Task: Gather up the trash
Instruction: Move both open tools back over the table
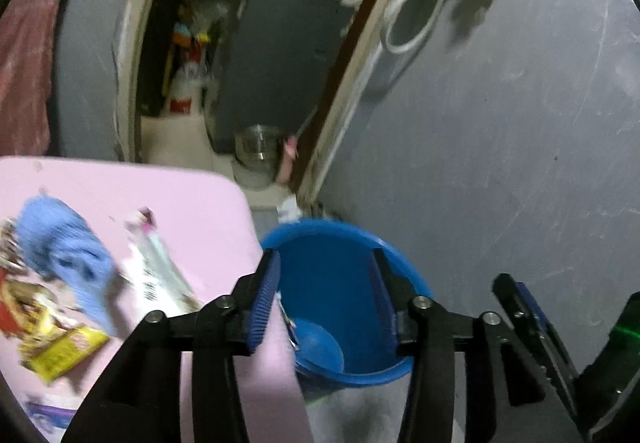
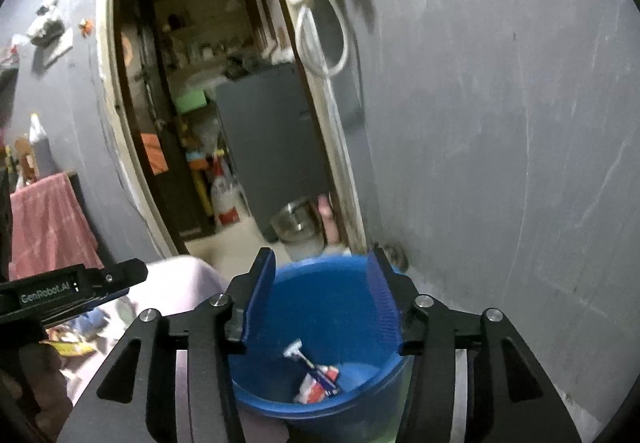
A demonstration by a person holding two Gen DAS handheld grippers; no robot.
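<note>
Blue plastic fills the lower middle of both views: the bucket (image 2: 320,343) stands on the floor between the pink table (image 1: 200,203) and the grey wall (image 1: 480,163). One wrapper (image 2: 316,383) already lies on its bottom, white with red and blue print.

The right gripper (image 2: 322,299) hangs over the bucket mouth with its fingers moderately apart and nothing between them. The left gripper (image 1: 324,295) is also half open and empty; it is over the table corner and the bucket rim.

The remaining trash is on the table, at about nine o'clock from the left gripper: a white wrapper (image 1: 160,271), a blue cloth-like piece (image 1: 68,255) and a yellow packet (image 1: 60,351). This part of the view is blurred, so the blue piece may be a cloth and not trash.

The step in hand seems to be the return to the table for the next piece. To do it well, the left gripper should go towards nine o'clock, low over the table, and take the white wrapper at one raised edge, because flat foil slips. The fingers should close fully before lifting. The release should come only when the piece is well inside the rim, not above the table edge.
</note>
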